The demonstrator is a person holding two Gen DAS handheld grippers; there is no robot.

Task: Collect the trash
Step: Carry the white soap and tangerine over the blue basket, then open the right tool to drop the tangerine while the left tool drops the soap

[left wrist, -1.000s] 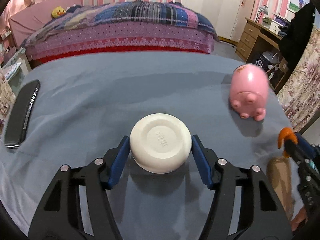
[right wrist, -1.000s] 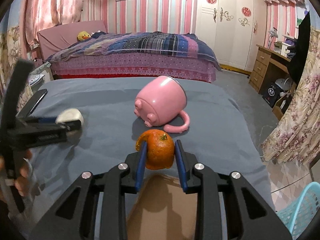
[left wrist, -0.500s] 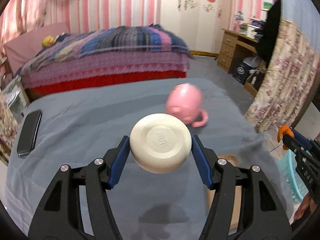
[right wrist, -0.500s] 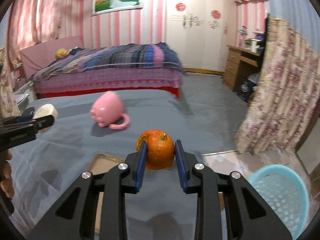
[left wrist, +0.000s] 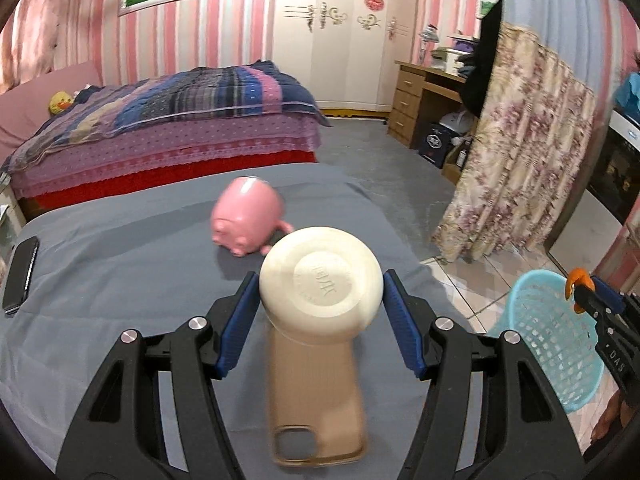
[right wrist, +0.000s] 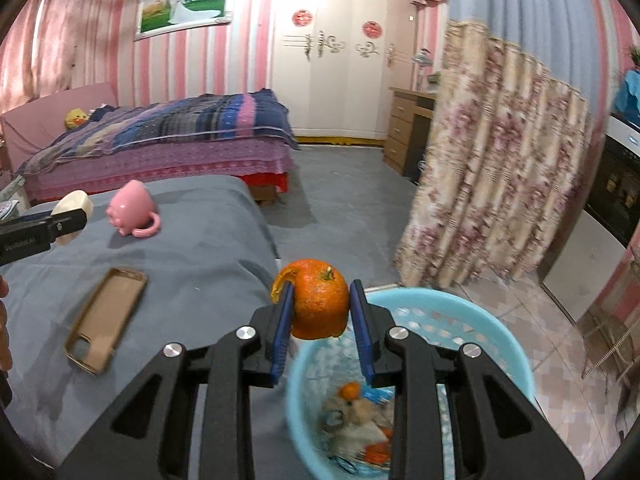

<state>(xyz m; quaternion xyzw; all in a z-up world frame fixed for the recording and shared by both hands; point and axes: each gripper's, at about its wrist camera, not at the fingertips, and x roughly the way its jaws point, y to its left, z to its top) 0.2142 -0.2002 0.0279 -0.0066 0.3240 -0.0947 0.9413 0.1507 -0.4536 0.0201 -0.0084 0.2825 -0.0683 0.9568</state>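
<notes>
My left gripper point(left wrist: 320, 316) is shut on a cream paper bowl point(left wrist: 320, 280), its underside facing the camera, held above the grey-covered table point(left wrist: 120, 272). An orange peel point(right wrist: 318, 304) sits pinched in my right gripper point(right wrist: 320, 312), which hangs over the rim of a light blue basket point(right wrist: 460, 312) on the floor. The basket point(left wrist: 552, 340) holds several scraps of trash. The left gripper with the bowl point(right wrist: 74, 206) shows at the left edge of the right wrist view. The right gripper's tip point(left wrist: 580, 284) with the peel shows at the right of the left wrist view.
On the table lie a pink pig mug point(left wrist: 248, 216) on its side, a tan phone case point(left wrist: 316, 396) and a black phone point(left wrist: 20, 276). A floral curtain point(right wrist: 492, 184) hangs right of the basket. A bed point(left wrist: 168, 128) stands behind the table.
Both grippers have swung right across the table with their loads. The right gripper now hangs over the blue basket, and the left has come over the phone case.
</notes>
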